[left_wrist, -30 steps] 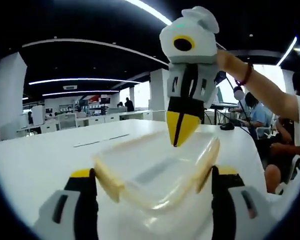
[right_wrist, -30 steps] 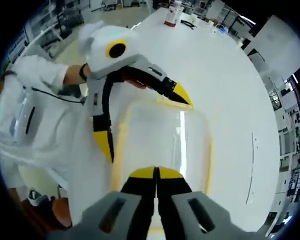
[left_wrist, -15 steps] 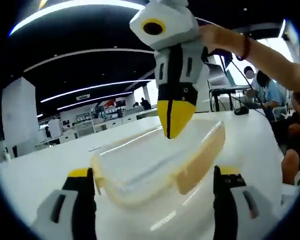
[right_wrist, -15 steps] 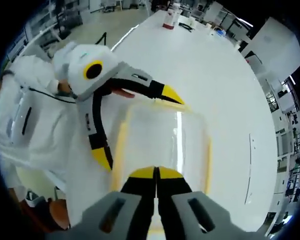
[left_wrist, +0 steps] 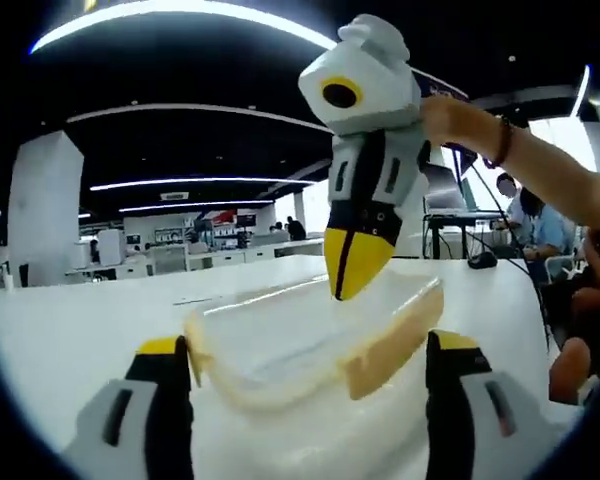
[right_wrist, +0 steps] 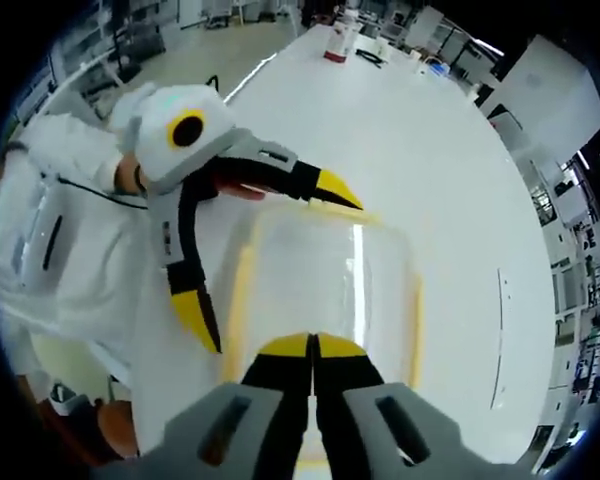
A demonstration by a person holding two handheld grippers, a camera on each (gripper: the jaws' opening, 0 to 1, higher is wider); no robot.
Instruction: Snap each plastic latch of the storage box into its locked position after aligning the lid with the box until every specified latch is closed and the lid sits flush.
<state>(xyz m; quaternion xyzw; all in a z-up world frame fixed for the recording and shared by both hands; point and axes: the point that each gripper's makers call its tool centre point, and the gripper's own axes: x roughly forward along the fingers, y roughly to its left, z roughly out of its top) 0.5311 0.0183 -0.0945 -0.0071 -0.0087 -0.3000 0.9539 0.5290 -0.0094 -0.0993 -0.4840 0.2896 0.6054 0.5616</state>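
storage box [left_wrist: 310, 345], clear plastic with pale yellow latches [left_wrist: 390, 345], sits on my white bench [right_wrist: 450, 180] between both claws. my left claw [left_wrist: 305, 385] is spread wide around its near end; my right claw [right_wrist: 315, 345] is pinched together, empty, tips over the lid edge. i judge it light, slick and slightly flexible, so i'd press latches, not squeeze walls.

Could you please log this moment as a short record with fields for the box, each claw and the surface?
box: clear storage box with yellow latches, lid on
left claw: left claw open, jaws astride one end of the box
right claw: right claw shut, tips down at the lid's edge
surface: white table
background: seated people beyond the table
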